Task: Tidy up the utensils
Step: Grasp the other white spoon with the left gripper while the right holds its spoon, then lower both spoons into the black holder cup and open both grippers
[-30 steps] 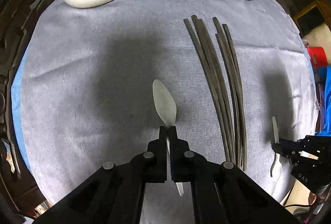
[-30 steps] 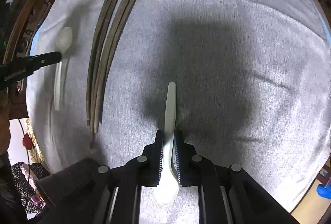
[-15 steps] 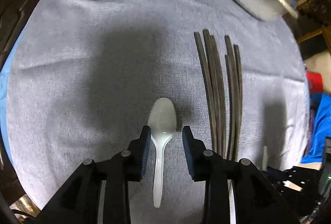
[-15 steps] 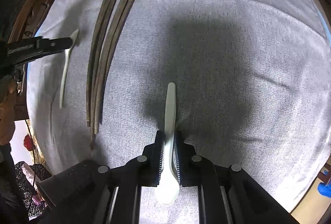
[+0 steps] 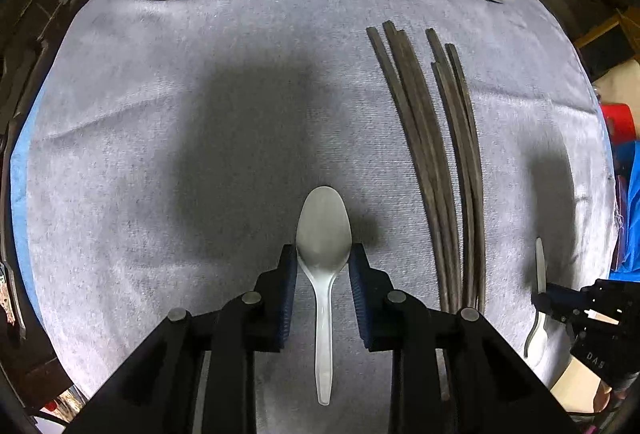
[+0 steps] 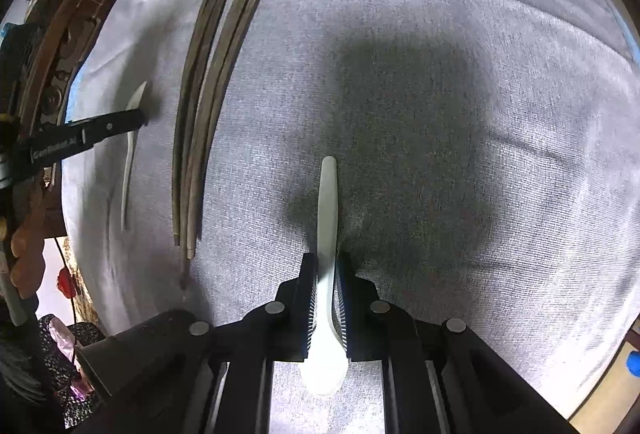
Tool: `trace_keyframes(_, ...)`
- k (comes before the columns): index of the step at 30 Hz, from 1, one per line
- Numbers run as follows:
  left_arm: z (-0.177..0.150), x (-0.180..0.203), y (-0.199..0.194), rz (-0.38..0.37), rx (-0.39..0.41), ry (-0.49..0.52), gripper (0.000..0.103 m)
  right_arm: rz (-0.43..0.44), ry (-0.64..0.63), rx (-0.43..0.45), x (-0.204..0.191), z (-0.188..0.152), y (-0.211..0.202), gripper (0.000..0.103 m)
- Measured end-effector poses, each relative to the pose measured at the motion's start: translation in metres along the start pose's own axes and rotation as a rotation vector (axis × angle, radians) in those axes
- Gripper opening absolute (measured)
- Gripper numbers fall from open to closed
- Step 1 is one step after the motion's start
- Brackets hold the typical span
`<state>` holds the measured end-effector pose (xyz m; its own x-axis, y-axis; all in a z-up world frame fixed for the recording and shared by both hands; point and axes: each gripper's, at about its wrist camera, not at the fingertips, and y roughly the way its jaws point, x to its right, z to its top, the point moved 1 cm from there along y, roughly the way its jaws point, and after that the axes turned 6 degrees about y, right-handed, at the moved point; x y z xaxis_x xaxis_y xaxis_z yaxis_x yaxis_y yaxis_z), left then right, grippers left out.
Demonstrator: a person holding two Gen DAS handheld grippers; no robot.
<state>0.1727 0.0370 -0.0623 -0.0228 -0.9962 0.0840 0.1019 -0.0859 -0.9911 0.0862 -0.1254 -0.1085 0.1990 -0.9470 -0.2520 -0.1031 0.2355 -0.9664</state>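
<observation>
Left wrist view: left gripper [image 5: 322, 262] spread around clear spoon [image 5: 323, 234], right wrist view: right gripper [image 6: 327, 266] pinching white spoon [image 6: 327, 234].

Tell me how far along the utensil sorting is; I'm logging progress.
Done: dark wooden chopsticks lie bundled on the grey cloth; translucent plastic spoon lies flat between the open left gripper. In hand: right gripper clamps a white plastic spoon. Left: placing it.

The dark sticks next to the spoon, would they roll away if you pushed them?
Probably not far. The dark sticks look flat-edged and lie bunched on the fuzzy grey cloth, which should grip them. They look thin and long, so likely light, and might fan apart.
</observation>
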Motion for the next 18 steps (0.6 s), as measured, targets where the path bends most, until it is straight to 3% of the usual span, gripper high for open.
trace_keyframes(18, -0.054, -0.041, -0.018, -0.039, 0.037, 0.003, 0.027, 0.053, 0.053, 0.038, 0.010, 0.000, -0.009, 0.010)
